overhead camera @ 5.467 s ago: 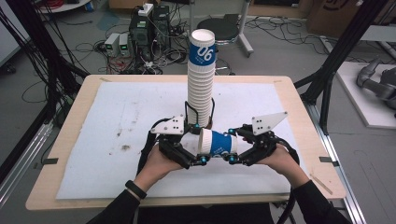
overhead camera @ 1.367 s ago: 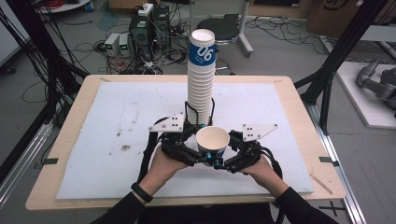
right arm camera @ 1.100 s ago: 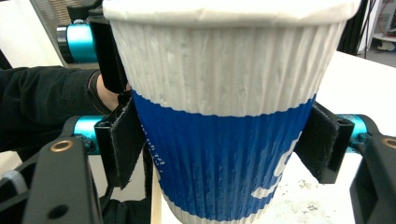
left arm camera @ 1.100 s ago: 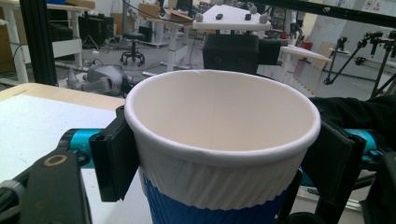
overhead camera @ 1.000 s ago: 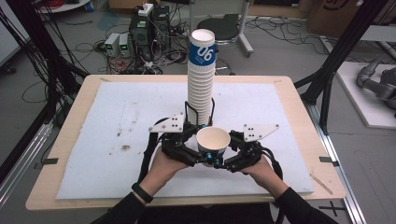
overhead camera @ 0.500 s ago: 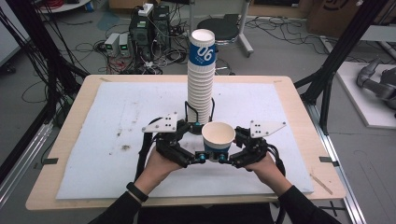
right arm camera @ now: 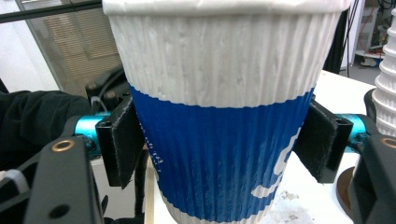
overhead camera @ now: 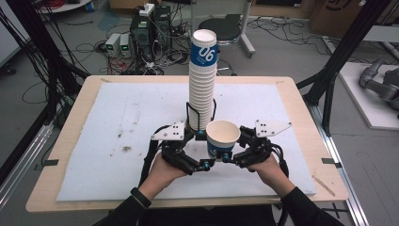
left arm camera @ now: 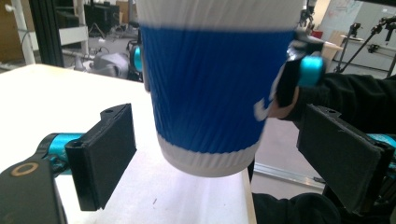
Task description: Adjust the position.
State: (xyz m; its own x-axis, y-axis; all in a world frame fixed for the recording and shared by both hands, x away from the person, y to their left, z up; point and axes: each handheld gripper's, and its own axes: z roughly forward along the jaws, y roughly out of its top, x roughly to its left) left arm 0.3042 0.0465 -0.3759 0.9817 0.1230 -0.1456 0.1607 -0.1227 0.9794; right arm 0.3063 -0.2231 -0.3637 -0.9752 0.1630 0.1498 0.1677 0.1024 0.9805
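Item: paper cup (overhead camera: 222, 139), blue band, upright, held above the counter (overhead camera: 117, 141) just in front of the tall cup stack (overhead camera: 203, 80).
Change: left gripper (overhead camera: 203, 165) has just spread its jaws; its pads now stand clear of the cup on both sides.
Holder: right gripper (overhead camera: 225, 157), pads clamped on the blue band.
Reading: handover done; cup rides with the right alone.
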